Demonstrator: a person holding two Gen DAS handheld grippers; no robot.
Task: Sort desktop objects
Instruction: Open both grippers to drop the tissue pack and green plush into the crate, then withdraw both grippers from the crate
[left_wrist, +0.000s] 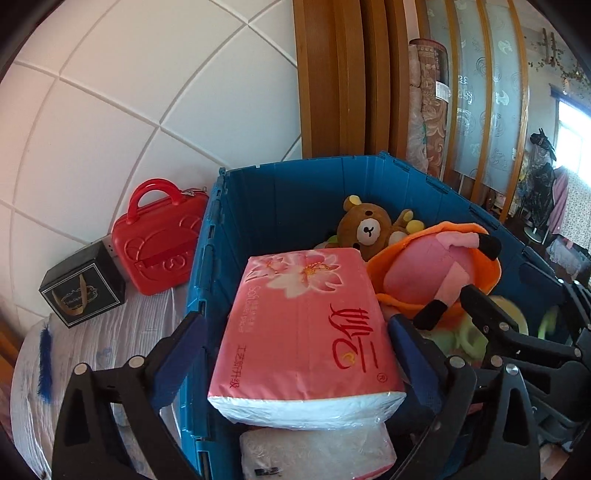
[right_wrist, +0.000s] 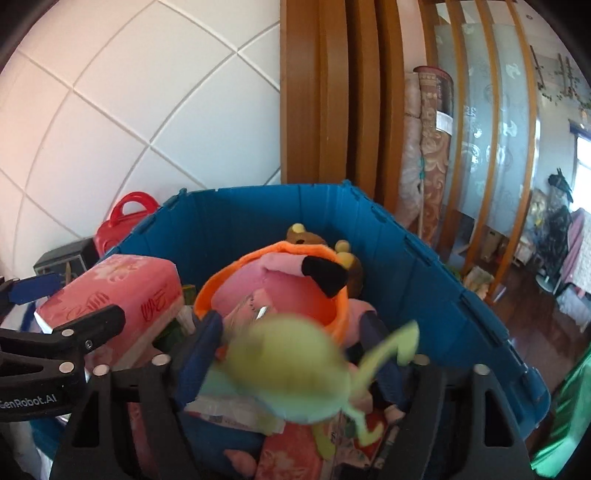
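Resting in the big blue plastic crate, a pink flower-printed pack of tissue paper lies flat on another white wrapped pack near the crate's left wall. The left hand-held gripper hangs over it with its blue-padded fingers spread wide, one on each side of the pack and neither pressing on it.

Beside the pack, toward the crate's middle, sits a pink plush toy in an orange hood, and behind it, against the far wall, a brown plush bear.

The right hand-held gripper also stands open, over the crate's right half. A pale green soft toy, blurred, is between its fingers, apart from the pads as far as the blur lets one judge.

Outside the crate, on the striped white cloth at its left, a red plastic carry case stands against the crate wall, with a small black box just beside it and a blue feather near the cloth's left edge.
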